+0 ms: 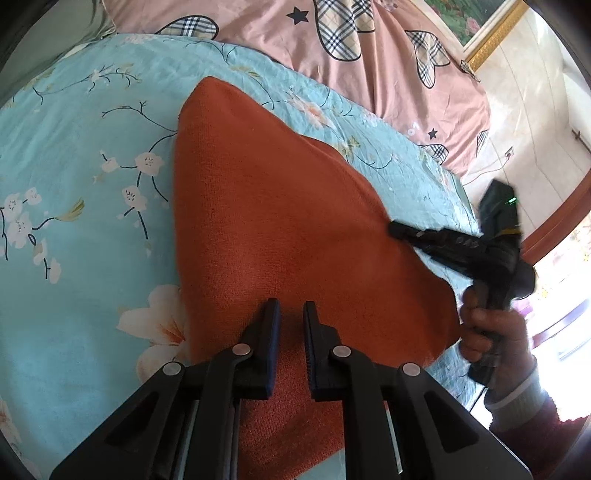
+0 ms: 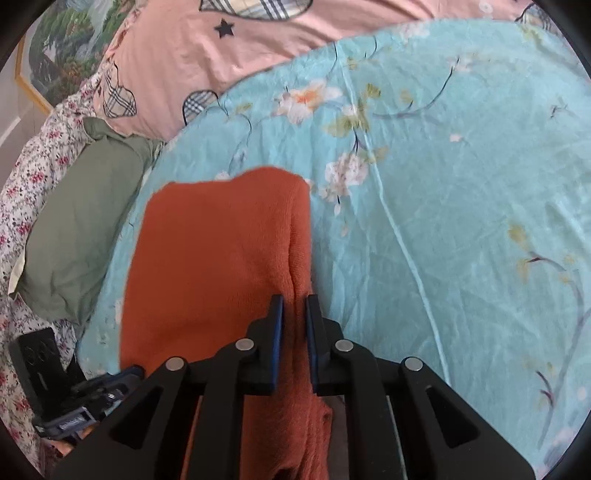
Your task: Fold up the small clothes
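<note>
Orange cloth (image 1: 280, 221) lies on the blue floral sheet (image 1: 85, 155), running up between both sets of jaws. Left gripper (image 1: 291, 314): jaws clamped on the cloth's near edge. Right gripper (image 2: 294, 306): jaws clamped on a bunched edge fold. Pink quilt (image 1: 388, 66) borders the far side; green pillow (image 2: 81, 221) beside the cloth; bare sheet elsewhere. Cloth is knit-textured, lifted, taut, tapering toward its far corner.

Home bedroom: floral bedsheet (image 1: 74, 147), pink quilt (image 1: 258, 33) (plaid hearts), framed painting (image 2: 55, 55).
</note>
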The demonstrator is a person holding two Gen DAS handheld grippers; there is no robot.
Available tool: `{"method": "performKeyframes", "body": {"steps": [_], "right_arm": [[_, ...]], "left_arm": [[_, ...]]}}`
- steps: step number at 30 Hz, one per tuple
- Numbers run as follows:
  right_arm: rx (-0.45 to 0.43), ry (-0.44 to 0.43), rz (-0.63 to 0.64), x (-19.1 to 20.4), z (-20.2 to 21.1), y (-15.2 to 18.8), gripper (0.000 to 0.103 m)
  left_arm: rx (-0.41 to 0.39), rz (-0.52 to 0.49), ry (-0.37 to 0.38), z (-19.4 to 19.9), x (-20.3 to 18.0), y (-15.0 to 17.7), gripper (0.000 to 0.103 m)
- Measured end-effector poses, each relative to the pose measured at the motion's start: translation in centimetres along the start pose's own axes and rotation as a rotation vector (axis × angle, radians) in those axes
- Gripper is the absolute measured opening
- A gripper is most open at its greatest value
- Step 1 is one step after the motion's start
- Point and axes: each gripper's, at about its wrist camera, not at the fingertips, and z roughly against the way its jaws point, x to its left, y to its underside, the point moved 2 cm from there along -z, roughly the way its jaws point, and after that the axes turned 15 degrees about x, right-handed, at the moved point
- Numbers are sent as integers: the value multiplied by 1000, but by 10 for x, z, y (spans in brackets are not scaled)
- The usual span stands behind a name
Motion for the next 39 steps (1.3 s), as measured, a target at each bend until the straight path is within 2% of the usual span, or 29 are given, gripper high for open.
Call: {"method": "performKeyframes", "body": {"steps": [2, 4, 8, 12, 13, 15, 17, 19, 22, 24, 25, 28, 30, 39], "right_arm": [[-41, 22, 28, 12, 14, 0, 14], [-68, -19, 67, 29, 27, -1, 14], [-25, -75, 104, 47, 23, -2, 14], [82, 51, 79, 32, -20, -5, 14], [91, 71, 63, 23, -30, -7, 8], [90, 29, 8, 8, -34, -11, 4], [68, 13, 6, 10, -23, -9, 4], [44, 17, 34, 19, -9, -1, 8], [23, -16, 86, 33, 15, 23, 8], [25, -24, 128, 39, 28, 47, 8], [28, -14, 139, 39, 29, 56, 8], [68, 107, 138, 24, 16, 79, 7], [73, 97, 125, 16, 11, 83, 6], [41, 89, 125, 25, 26, 85, 8]], "left_arm": [[-1, 2, -5, -1, 0, 0, 12], [-2, 15, 0, -2, 0, -1, 12], [-4, 31, 10, -3, 2, -2, 12], [-1, 33, 11, -3, 2, -2, 11], [3, 36, 15, -2, 2, -3, 11], [10, 54, 17, 1, 1, -3, 11], [3, 63, 2, 9, -3, 0, 11], [-4, 55, -5, 17, -6, 5, 12], [-18, 16, -19, 32, -16, 16, 13], [-19, -10, -25, 39, -23, 25, 21], [-9, -18, -33, 39, -25, 29, 27], [46, -21, -94, 23, -23, 38, 30], [78, -6, -114, 11, -18, 44, 30], [66, 23, -130, 14, -20, 48, 31]]}}
